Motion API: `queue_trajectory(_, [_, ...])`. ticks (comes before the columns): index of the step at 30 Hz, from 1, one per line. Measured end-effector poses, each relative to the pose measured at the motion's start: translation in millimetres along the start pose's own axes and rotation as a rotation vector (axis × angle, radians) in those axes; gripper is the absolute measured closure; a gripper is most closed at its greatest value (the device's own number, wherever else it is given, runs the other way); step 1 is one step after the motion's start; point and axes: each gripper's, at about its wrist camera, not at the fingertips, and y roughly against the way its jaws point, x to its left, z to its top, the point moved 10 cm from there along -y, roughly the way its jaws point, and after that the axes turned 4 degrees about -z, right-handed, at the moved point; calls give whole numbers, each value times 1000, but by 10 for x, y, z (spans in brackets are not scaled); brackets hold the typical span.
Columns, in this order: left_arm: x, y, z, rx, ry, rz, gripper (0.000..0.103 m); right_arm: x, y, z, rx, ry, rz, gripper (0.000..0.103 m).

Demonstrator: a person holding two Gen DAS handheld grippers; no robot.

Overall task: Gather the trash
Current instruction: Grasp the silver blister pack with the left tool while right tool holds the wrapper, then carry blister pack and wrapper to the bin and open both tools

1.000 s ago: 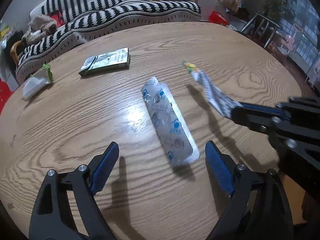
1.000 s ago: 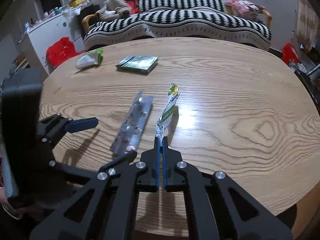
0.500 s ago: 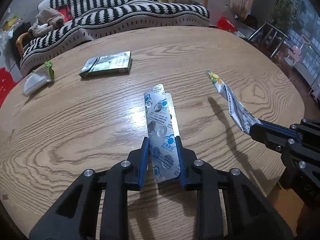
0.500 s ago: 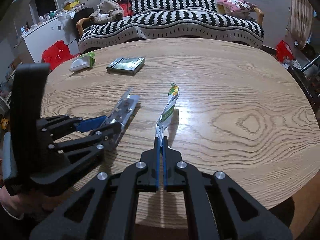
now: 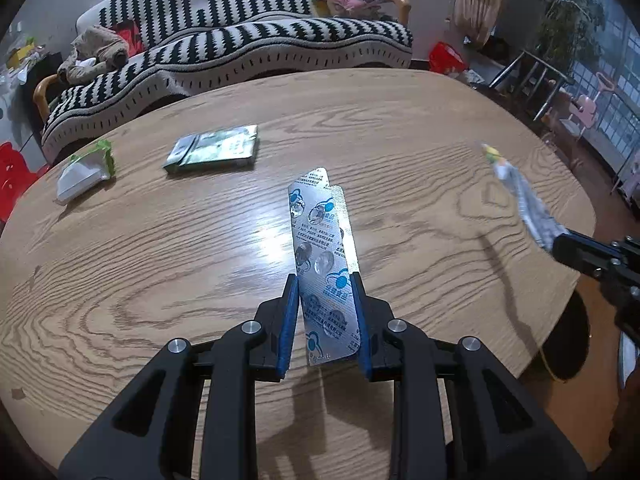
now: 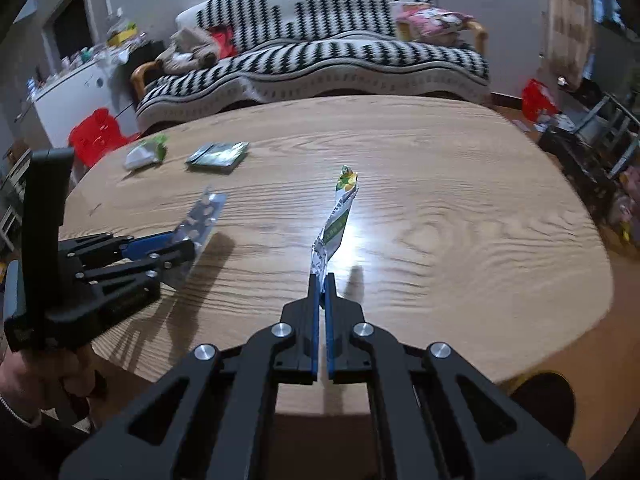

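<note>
Left gripper [image 5: 325, 312] clamps the near end of a silver blister pack [image 5: 322, 256], blue pads pinching its two long edges; pack sticks out forward, tilted up off the table, far tip clear of the wood. Its near end drops between the jaws, partly covered. Right gripper [image 6: 321, 280] is closed almost flat on the bottom of a thin snack wrapper [image 6: 335, 220], which stands up and leans away, crinkled, white with green print and a yellow-green tip. In the left wrist view that wrapper [image 5: 520, 200] is motion-blurred and the right gripper [image 5: 560, 246] is cut off by the frame edge. In the right wrist view the left gripper [image 6: 188, 246] and pack [image 6: 202, 216] are blurred too, print unreadable.

Big round wooden table [image 5: 160, 280], strong grain, glossy glare spot mid-surface, near rim hidden under the gripper bodies. Black-and-white striped sofa [image 5: 240, 48] behind, wavy fabric, left end cut off. On the far left of the table lies a flat green-silver packet [image 5: 216, 150], rectangular, foil look. Just left of it, near the rim, a crumpled white-green wrapper [image 5: 84, 170], text too small to read
</note>
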Motion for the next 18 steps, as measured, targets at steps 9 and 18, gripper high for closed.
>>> queue_trajectory(9, [-1137, 95, 73, -37, -91, -151, 78, -1307, 661, -436, -37, -154, -145, 100])
queue_trajectory(18, [-2916, 7, -268, -1, -263, -369, 78, -2538, 1126, -1298, 10, -319, -287, 99])
